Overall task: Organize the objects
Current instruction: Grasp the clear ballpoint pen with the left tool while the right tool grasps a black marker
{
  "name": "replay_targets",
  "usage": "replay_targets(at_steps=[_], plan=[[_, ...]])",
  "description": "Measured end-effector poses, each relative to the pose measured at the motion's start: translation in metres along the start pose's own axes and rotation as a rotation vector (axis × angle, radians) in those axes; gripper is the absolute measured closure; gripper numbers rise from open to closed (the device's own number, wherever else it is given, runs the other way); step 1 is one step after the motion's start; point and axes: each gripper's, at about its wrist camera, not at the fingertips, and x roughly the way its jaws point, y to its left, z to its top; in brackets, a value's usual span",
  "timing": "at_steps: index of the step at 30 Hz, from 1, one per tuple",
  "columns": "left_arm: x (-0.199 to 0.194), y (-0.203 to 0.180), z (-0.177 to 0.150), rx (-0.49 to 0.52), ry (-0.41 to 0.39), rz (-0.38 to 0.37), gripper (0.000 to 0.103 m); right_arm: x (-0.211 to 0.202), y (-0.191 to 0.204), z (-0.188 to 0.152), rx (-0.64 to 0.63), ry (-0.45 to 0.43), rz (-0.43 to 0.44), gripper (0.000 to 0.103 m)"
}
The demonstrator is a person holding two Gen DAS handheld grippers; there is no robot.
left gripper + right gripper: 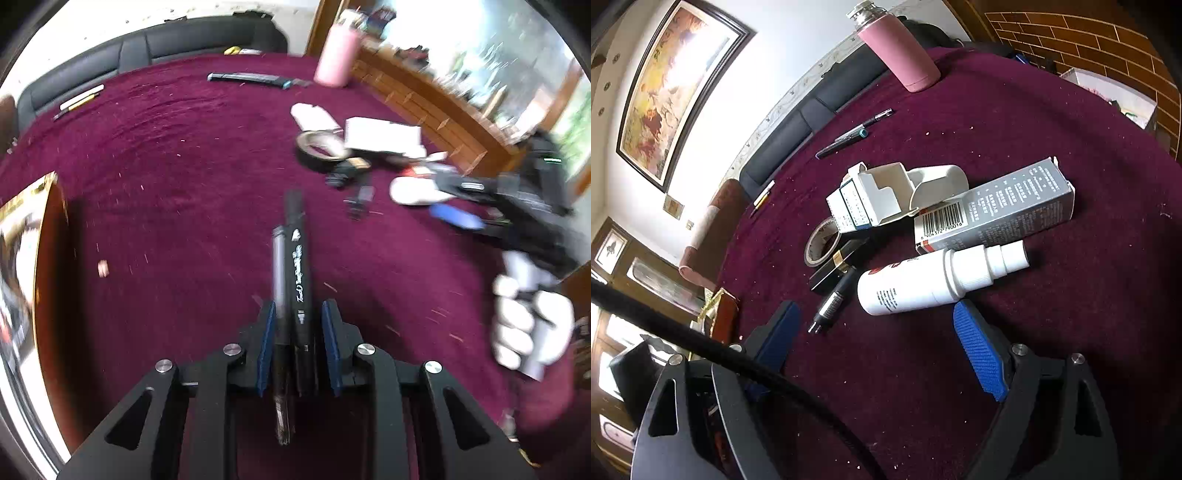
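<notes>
In the left wrist view my left gripper (pixel 298 325) is shut on two pens held side by side, a black marker (pixel 300 266) with white lettering and a clear-barrelled pen (pixel 279 266). Both point forward over the maroon tablecloth (pixel 166 184). My right gripper (pixel 875 319) stands open just short of a white spray bottle (pixel 923 284) that lies on its side. A small black and silver pen-like part (pixel 831 306) lies near its left fingertip. From the left wrist view the right gripper (pixel 448 201) shows at the right, blurred, held by a white-gloved hand (pixel 528 325).
Behind the bottle lie a grey carton (pixel 997 210), an opened white box (pixel 871 199), a tape roll (pixel 822 245) and a black and gold case (pixel 838 266). A pink flask (pixel 901 55) stands at the far edge. More pens (pixel 857 131) lie beyond; another pen (pixel 764 197) lies near the sofa side.
</notes>
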Motion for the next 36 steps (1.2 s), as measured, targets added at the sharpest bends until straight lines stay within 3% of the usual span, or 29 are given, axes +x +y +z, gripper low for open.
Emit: replay_targets(at_steps=[3,7,10,12,17,19,23,28,33,36], plan=[[-0.026,-0.001,-0.01,-0.025,-0.085,-0.019,0.061,0.0,0.006,-0.002,-0.034,0.0,-0.033,0.017],[-0.042,0.014,-0.016,-0.109,-0.124,0.012,0.062,-0.006,0.046,-0.022,-0.182,0.023,-0.057,0.017],[-0.055,0.023,-0.027,-0.142,-0.156,0.004,0.061,0.002,0.092,-0.049,-0.314,0.109,-0.044,0.017],[-0.062,0.031,-0.032,-0.172,-0.18,-0.011,0.061,0.017,0.118,-0.063,-0.391,0.174,-0.041,0.022],[-0.074,0.044,-0.043,-0.214,-0.222,-0.039,0.061,0.051,0.141,-0.079,-0.46,0.247,-0.149,0.053],[-0.08,0.047,-0.048,-0.219,-0.235,-0.05,0.061,0.061,0.142,-0.081,-0.485,0.258,-0.212,0.054],[-0.085,0.054,-0.053,-0.217,-0.249,-0.058,0.061,0.06,0.14,-0.083,-0.523,0.248,-0.299,0.074],[-0.081,0.055,-0.055,-0.211,-0.248,-0.083,0.061,0.058,0.135,-0.076,-0.512,0.253,-0.332,0.074],[-0.049,0.033,-0.042,-0.143,-0.173,-0.076,0.061,0.069,0.143,-0.073,-0.563,0.241,-0.324,0.073],[-0.029,0.014,-0.035,-0.08,-0.135,-0.033,0.061,0.068,0.141,-0.071,-0.579,0.238,-0.326,0.087]])
